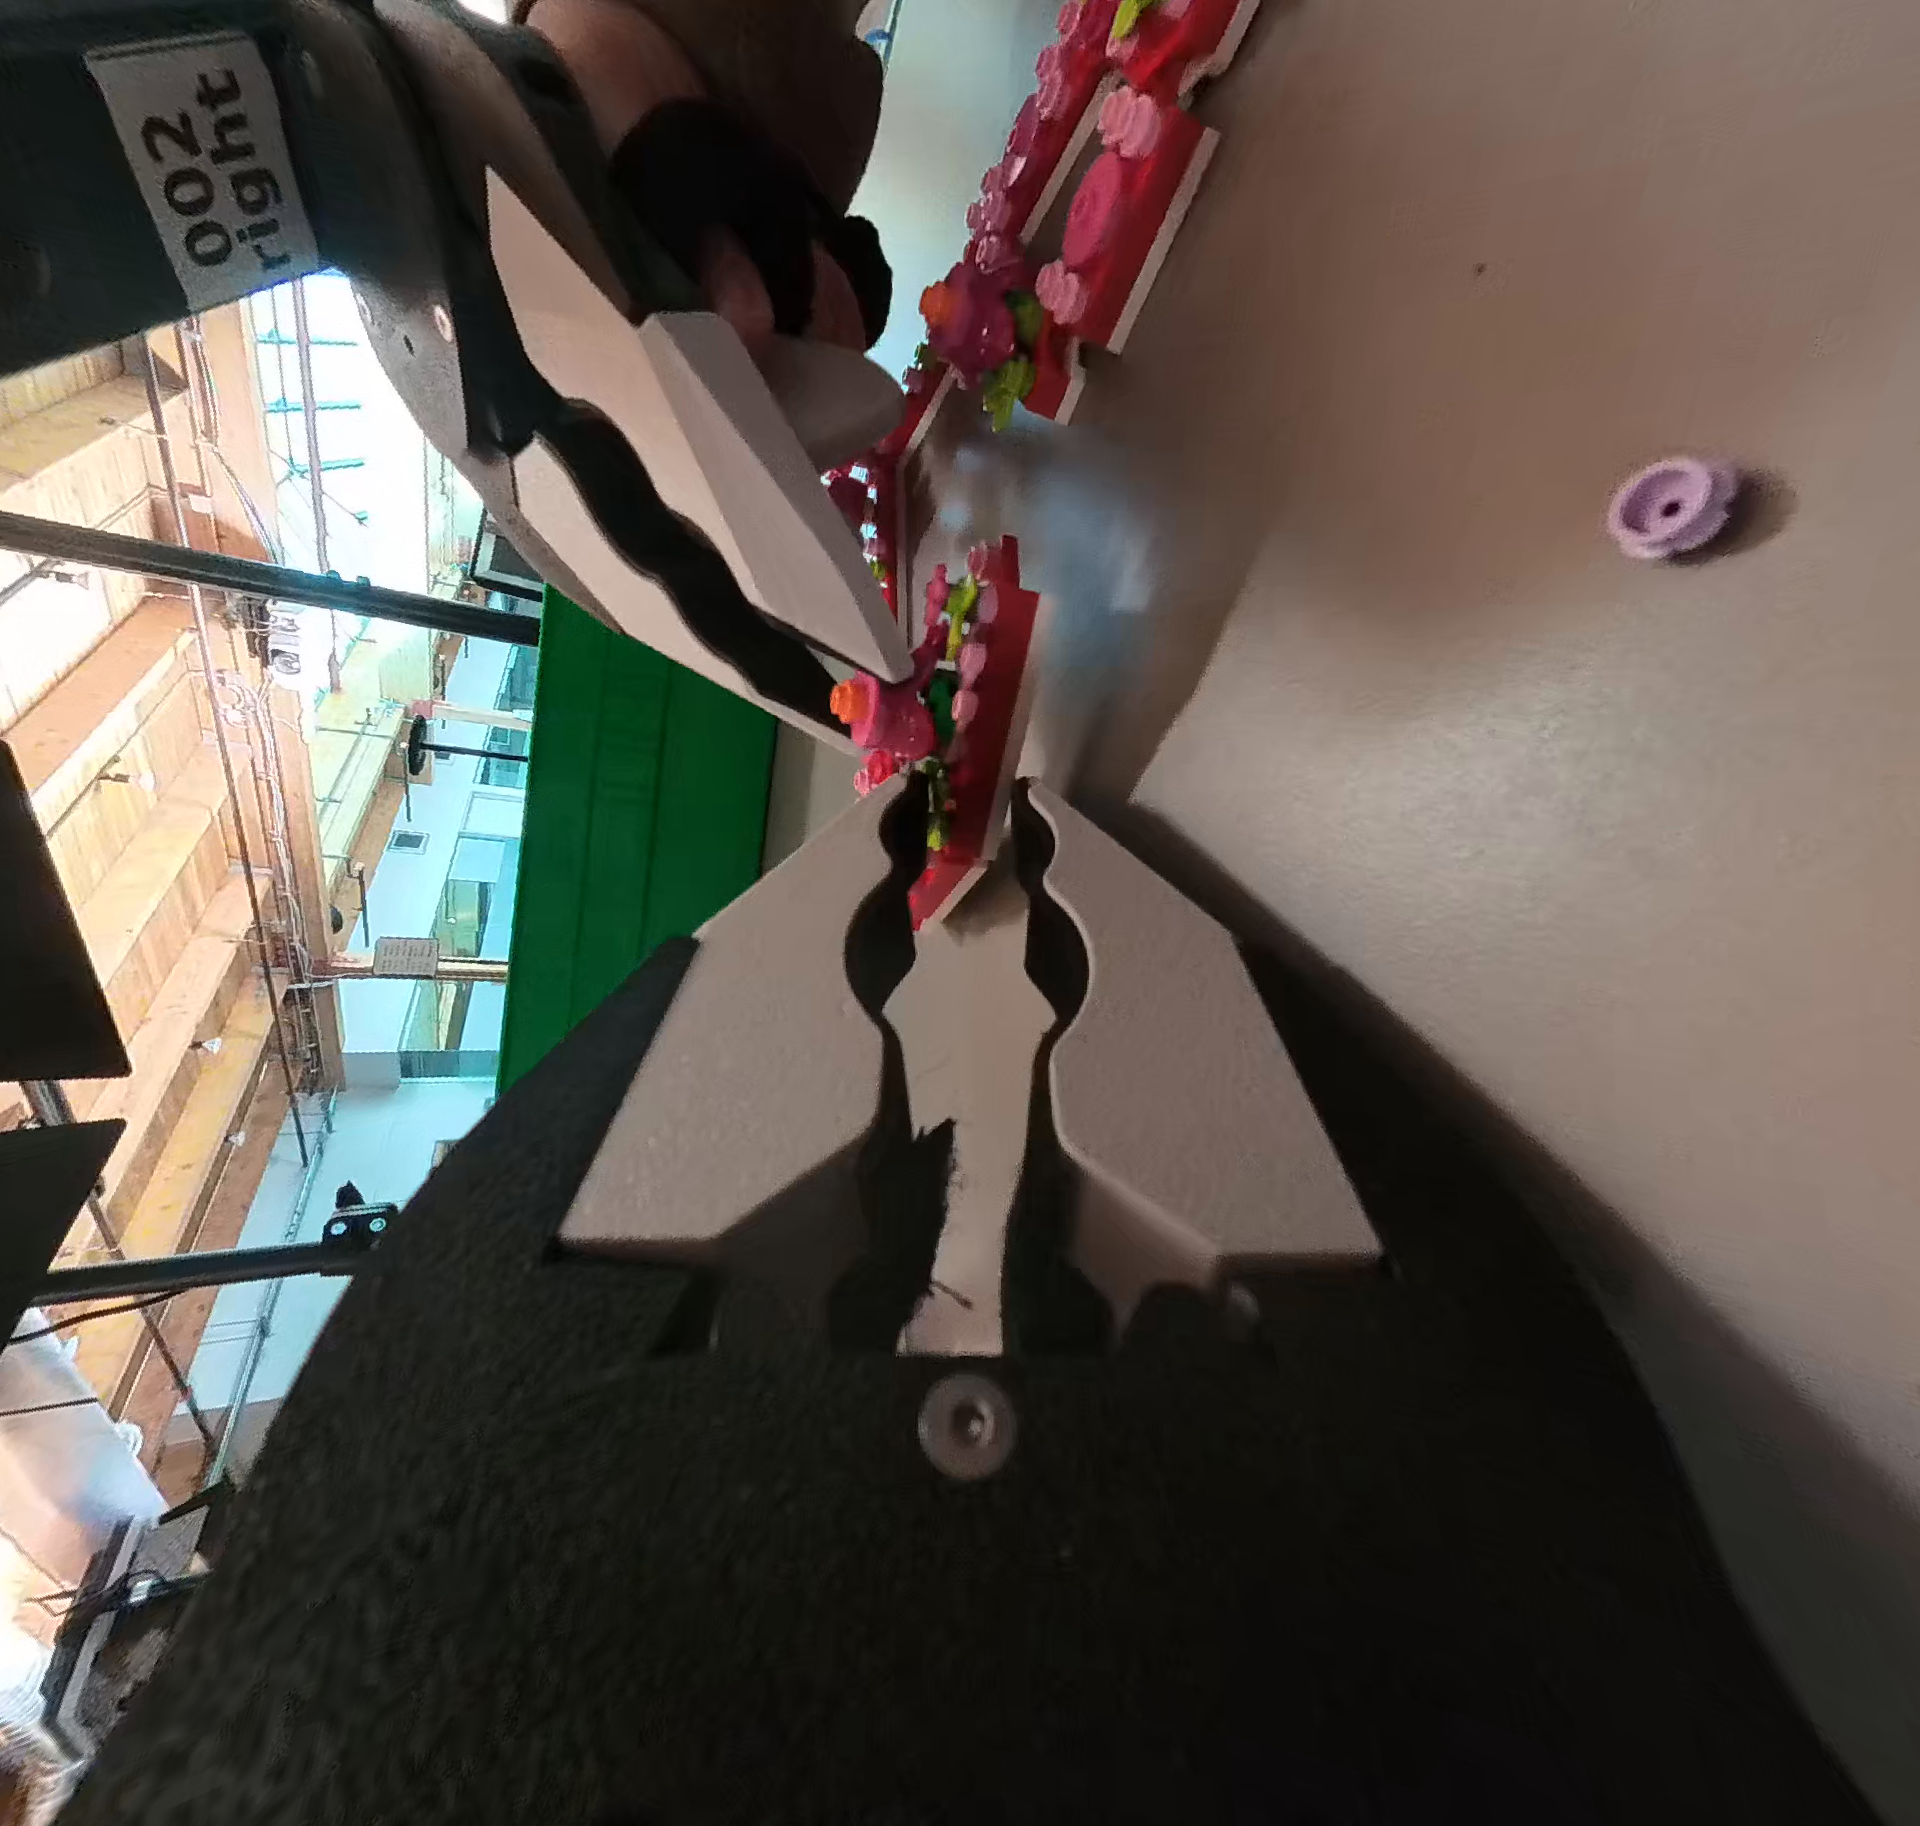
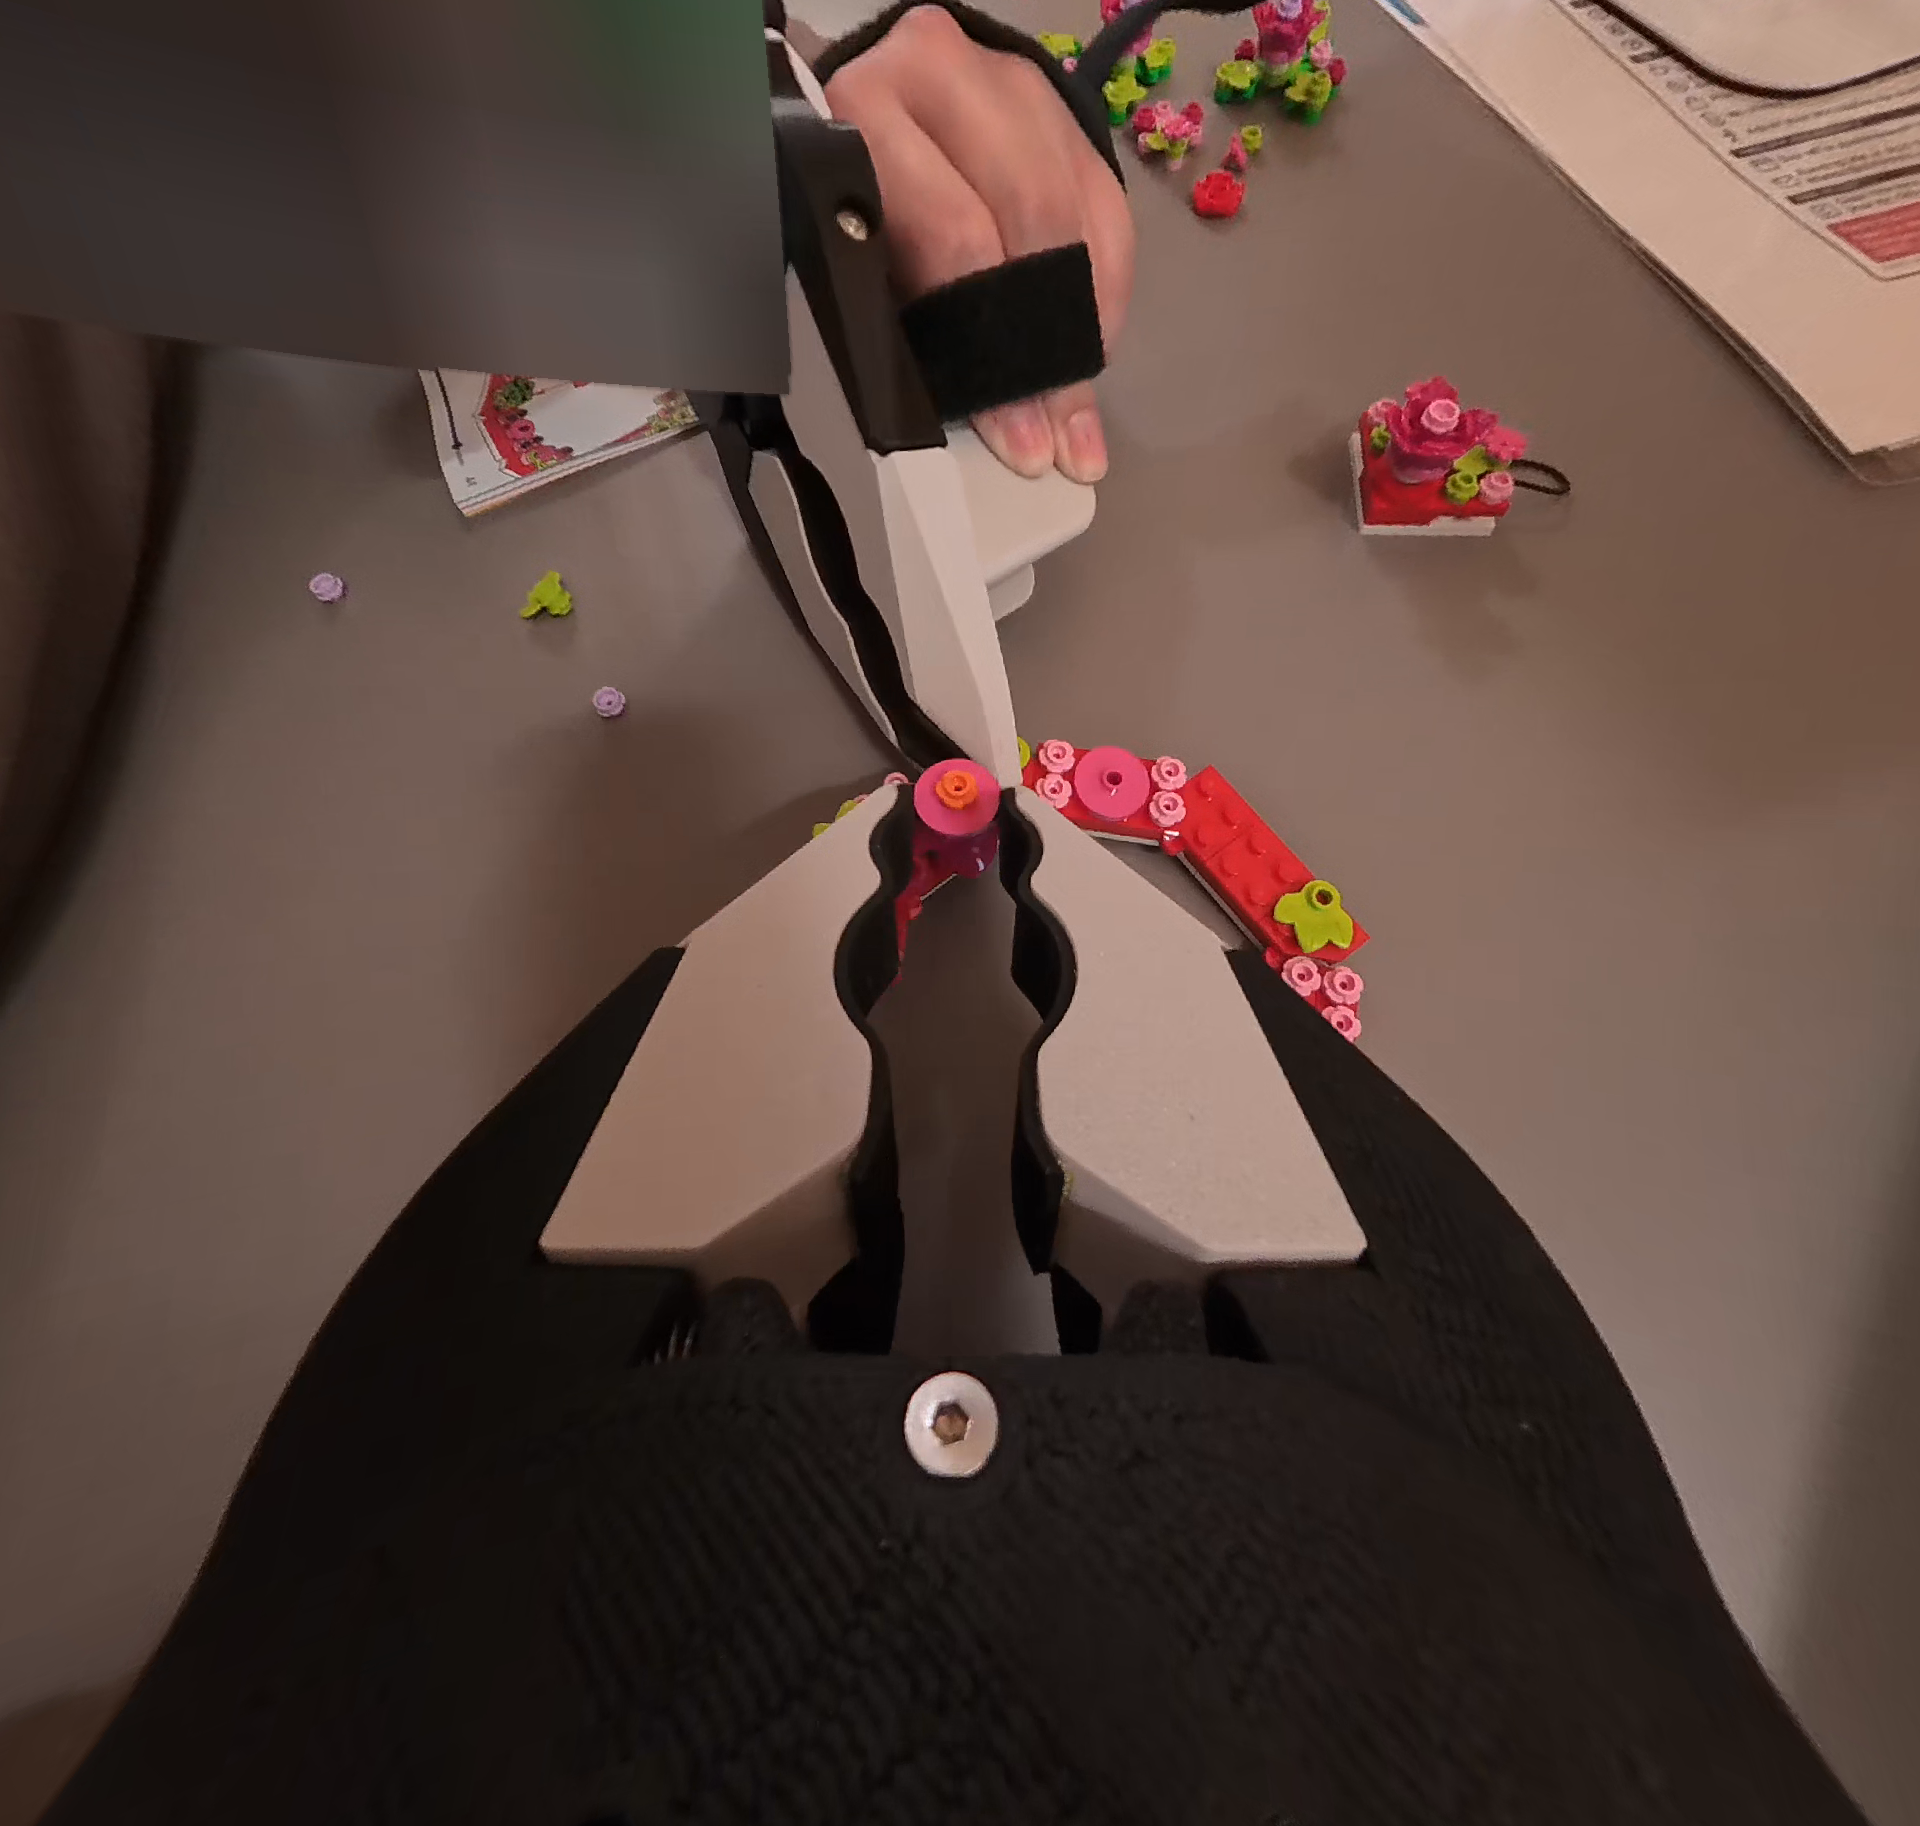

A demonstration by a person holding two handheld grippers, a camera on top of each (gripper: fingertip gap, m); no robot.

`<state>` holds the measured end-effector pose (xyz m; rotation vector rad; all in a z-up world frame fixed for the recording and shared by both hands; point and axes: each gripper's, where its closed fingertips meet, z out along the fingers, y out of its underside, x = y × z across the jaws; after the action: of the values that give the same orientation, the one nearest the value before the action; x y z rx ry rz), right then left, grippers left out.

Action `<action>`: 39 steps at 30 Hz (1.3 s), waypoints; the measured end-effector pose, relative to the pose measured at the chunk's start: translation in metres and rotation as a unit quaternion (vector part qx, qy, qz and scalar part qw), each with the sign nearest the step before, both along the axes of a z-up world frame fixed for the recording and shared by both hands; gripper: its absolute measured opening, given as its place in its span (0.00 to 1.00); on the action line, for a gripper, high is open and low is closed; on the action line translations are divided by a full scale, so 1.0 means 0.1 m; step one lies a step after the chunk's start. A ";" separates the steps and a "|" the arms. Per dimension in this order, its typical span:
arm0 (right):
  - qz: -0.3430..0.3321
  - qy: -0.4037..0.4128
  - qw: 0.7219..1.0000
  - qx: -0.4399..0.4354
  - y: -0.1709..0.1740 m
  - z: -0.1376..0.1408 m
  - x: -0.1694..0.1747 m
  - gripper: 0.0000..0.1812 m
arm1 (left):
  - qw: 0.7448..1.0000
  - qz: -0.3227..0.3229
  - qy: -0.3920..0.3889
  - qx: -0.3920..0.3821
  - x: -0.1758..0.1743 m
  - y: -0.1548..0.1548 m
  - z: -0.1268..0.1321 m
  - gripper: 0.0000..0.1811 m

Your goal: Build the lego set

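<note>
Pink round plastic flower stack (image 2: 956, 802) is sitting nipped between right gripper (image 2: 956, 810) fingers; left gripper (image 1: 951, 800) is clamping the red brick frame (image 1: 977, 841). Light, rigid, easily dislodged.

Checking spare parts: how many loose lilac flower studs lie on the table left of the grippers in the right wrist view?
2: one lilac flower stud left of the lime leaf, another lilac stud nearer the grippers. Others may be hidden.
</note>
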<state>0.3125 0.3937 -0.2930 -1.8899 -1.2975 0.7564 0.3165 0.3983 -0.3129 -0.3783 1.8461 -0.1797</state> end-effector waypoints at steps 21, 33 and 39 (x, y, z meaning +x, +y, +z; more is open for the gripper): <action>0.064 -0.025 0.998 -0.004 -0.01 -0.01 -0.05 0.08 | 1.000 0.007 0.004 0.000 0.00 0.02 -0.01 0.07; 0.070 -0.030 0.997 -0.007 -0.01 -0.03 -0.03 0.08 | 1.000 0.006 0.008 0.008 0.00 0.01 -0.02 0.07; 0.115 -0.070 0.991 0.016 -0.03 -0.06 -0.01 0.08 | 1.000 0.004 0.008 0.008 0.00 0.01 -0.01 0.07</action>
<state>0.3113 0.3905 -0.2994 -1.8147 -1.6254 0.7239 0.3161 0.3992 -0.3143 -0.3760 1.8596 -0.1561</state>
